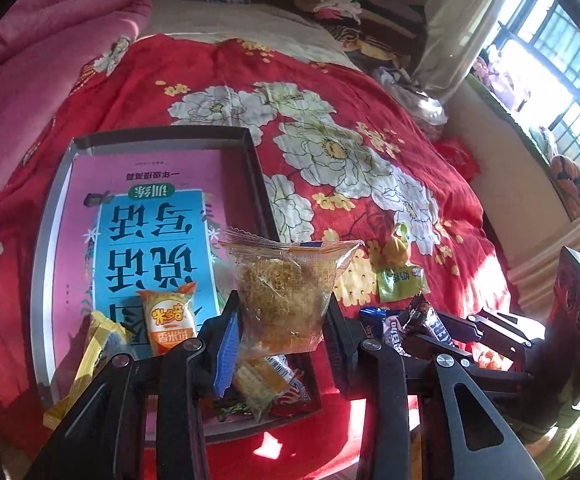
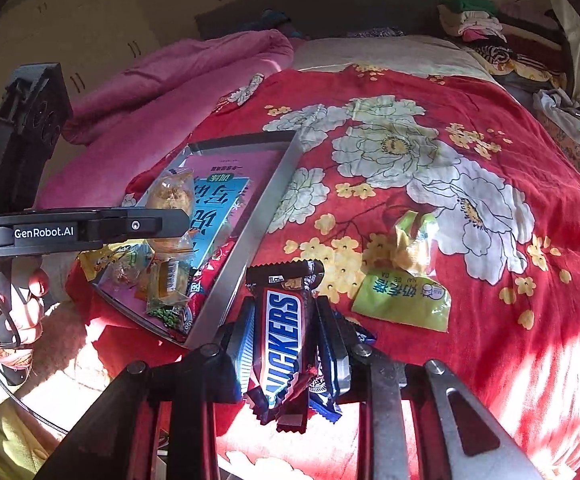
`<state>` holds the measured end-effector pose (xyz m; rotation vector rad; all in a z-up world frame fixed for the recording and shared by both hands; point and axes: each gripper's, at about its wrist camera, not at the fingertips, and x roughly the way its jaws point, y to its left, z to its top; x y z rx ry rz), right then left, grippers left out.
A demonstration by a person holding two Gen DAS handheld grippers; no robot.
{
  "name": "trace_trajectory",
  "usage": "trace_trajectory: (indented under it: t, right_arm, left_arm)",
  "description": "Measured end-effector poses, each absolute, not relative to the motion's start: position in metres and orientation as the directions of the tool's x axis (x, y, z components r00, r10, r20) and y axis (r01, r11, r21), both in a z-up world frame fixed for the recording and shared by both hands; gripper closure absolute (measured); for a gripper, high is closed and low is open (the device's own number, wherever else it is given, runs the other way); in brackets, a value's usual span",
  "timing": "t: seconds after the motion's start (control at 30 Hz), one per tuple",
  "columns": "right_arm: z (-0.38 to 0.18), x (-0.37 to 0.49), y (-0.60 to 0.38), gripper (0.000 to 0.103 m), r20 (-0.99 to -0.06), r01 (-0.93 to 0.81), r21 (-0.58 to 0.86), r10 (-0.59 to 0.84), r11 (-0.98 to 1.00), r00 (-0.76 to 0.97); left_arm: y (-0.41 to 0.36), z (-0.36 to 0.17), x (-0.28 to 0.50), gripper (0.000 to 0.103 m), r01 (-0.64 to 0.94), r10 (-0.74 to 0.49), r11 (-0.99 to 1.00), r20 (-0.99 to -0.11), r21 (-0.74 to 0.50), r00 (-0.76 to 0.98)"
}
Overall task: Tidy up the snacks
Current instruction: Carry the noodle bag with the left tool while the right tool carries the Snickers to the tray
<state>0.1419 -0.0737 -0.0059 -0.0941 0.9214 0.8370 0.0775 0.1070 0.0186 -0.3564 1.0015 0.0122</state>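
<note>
Left wrist: my left gripper is pinching the clear-bagged crumbly cake over the tray's near right corner; light, crushable, so gripping mid-bag.

Right wrist: my right gripper is clamping the Snickers bars nearly closed, just off the tray's near edge; slick wrappers, firm.

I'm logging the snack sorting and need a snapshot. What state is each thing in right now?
Left gripper: shut on the clear pastry packet, held above the tray.
Right gripper: shut on the Snickers bar, lifted.
Tray: open, holds a book and several snacks.
Green packet: lying loose on the red bedspread, outside the tray.
</note>
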Motion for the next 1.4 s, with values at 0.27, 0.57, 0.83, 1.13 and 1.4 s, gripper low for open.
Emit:
trace_trajectory:
  t: [0.27,0.57,0.83,1.13,1.4]
  right_arm:
    - [-0.002,0.127,-0.03,0.074,-0.745,-0.741,0.25,0.613,0.623,0.264]
    - [0.013,0.114,0.009,0.074,-0.738,-0.801,0.224,0.634,0.555,0.233]
    - [0.015,0.1,0.048,0.074,-0.745,-0.847,0.215,0.642,0.486,0.18]
    - [-0.002,0.094,0.085,0.074,-0.785,-0.878,0.182,0.603,0.442,0.141]
    - [-0.013,0.104,0.103,0.074,-0.81,-0.877,0.153,0.566,0.456,0.153]
  left_arm:
    - [0.157,0.02,0.045,0.064,-0.285,-0.081,0.915,-0.822,-0.286,0.563]
    - [0.189,0.012,0.011,0.064,-0.35,-0.059,0.887,-0.823,-0.303,0.565]
    - [0.203,0.001,-0.002,0.064,-0.381,-0.059,0.868,-0.827,-0.319,0.559]
    - [0.212,-0.011,0.0,0.064,-0.392,-0.061,0.864,-0.838,-0.316,0.542]
    - [0.208,-0.02,0.002,0.064,-0.382,-0.08,0.865,-0.84,-0.326,0.536]
